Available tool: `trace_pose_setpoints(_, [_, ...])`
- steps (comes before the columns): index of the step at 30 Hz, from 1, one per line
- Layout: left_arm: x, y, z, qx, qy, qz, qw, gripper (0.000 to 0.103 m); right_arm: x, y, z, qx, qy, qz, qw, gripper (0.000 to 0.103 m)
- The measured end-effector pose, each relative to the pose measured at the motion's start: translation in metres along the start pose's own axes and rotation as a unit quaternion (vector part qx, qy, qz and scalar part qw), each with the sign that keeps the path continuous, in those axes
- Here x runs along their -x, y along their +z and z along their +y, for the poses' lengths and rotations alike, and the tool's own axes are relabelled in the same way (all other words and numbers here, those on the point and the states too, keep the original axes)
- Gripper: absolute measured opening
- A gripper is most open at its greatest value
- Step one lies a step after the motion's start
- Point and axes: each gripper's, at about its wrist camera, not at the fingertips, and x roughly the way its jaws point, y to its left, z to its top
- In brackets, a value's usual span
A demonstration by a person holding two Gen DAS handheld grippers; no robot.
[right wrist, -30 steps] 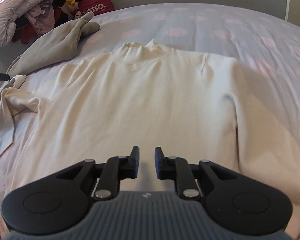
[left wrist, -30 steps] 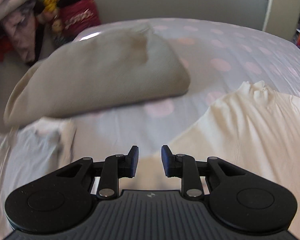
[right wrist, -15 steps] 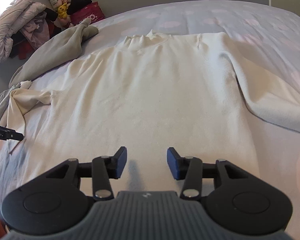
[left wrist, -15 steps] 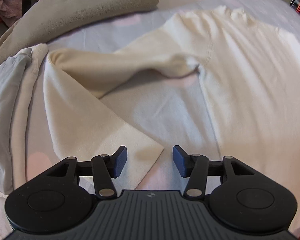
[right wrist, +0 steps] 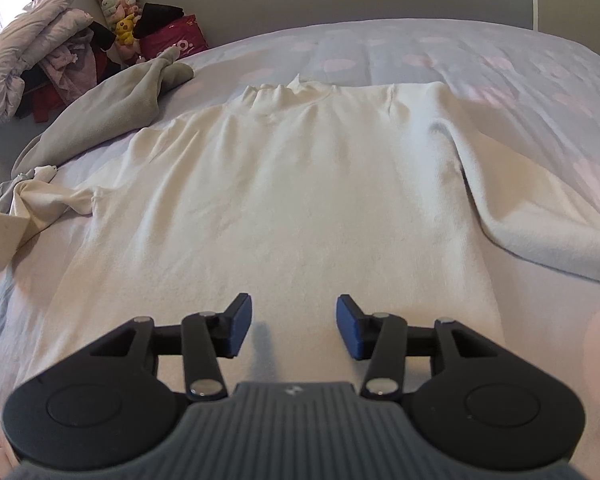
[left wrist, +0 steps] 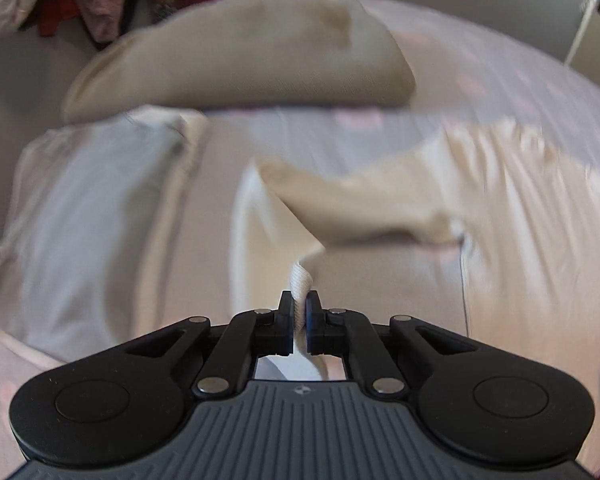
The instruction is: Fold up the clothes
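Note:
A cream long-sleeved sweater (right wrist: pixel 300 184) lies face up on the bed, collar at the far end. My left gripper (left wrist: pixel 299 312) is shut on the cuff of its left sleeve (left wrist: pixel 300 280) and holds it lifted off the bed; the sleeve (left wrist: pixel 360 204) runs up and right to the sweater body. The lifted cuff also shows at the left edge of the right wrist view (right wrist: pixel 0 236). My right gripper (right wrist: pixel 292 320) is open and empty, just above the sweater's lower hem. The right sleeve (right wrist: pixel 540 216) lies spread to the right.
A beige garment (left wrist: pixel 240 60) lies at the bed's far left, also in the right wrist view (right wrist: pixel 112 112). A pale grey-white garment (left wrist: pixel 92 208) lies left of the sleeve. Piled clothes and plush toys (right wrist: pixel 60 48) stand beyond the bed. The bedsheet (right wrist: pixel 420 52) has pink spots.
My left gripper has closed on the sleeve cuff and lifted it; half a second ago it was open above the cuff. My right gripper has opened wider and stays over the hem.

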Motion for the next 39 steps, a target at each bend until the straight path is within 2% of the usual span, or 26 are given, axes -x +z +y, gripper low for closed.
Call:
trace_pose_setpoints(5, [0.06,0.046,0.048,0.029,0.04,-0.049,0.9976,0.003,0.0,0.0,-0.001,-0.001,-0.006,-0.002,1.0,0.051])
trace_pose_setpoints(8, [0.073,0.067,0.076,0.042,0.073,-0.052,0.9951,0.003,0.0,0.0,-0.002,-0.001,-0.01,-0.003,1.0,0.051])
trace_pose_setpoints(12, [0.063,0.079,0.109,0.044,0.123,-0.034,0.9908,0.003,0.0,0.0,-0.003,0.0,-0.016,-0.005,1.0,0.051])
trace_pose_setpoints(16, [0.03,0.072,0.136,0.053,0.154,0.006,0.9866,0.003,-0.002,0.0,-0.005,-0.001,-0.024,-0.003,1.0,0.051])
trace_pose_setpoints(24, [-0.041,0.038,0.154,0.064,0.17,0.058,0.9817,0.004,-0.003,0.009,-0.016,-0.016,-0.036,0.021,0.999,0.051])
trace_pose_setpoints(29, [-0.042,0.031,0.148,0.045,0.173,0.044,0.983,0.016,0.012,0.024,-0.039,-0.049,-0.047,0.027,0.997,0.051])
trace_pose_setpoints(31, [-0.034,0.032,0.139,0.039,0.168,0.031,0.9846,0.033,0.027,0.031,-0.052,-0.06,-0.056,0.021,0.996,0.051])
trace_pose_setpoints(33, [-0.023,0.035,0.124,0.031,0.166,0.008,0.9857,0.044,0.048,0.036,-0.067,-0.067,-0.071,0.01,0.995,0.051])
trace_pose_setpoints(35, [-0.012,0.039,0.109,0.024,0.16,-0.014,0.9867,0.046,0.071,0.038,-0.082,-0.07,-0.089,0.001,0.994,0.051])
trace_pose_setpoints(39, [0.005,0.041,0.064,0.011,0.099,-0.037,0.9943,0.046,0.107,0.03,-0.125,-0.088,-0.136,-0.004,0.987,0.051])
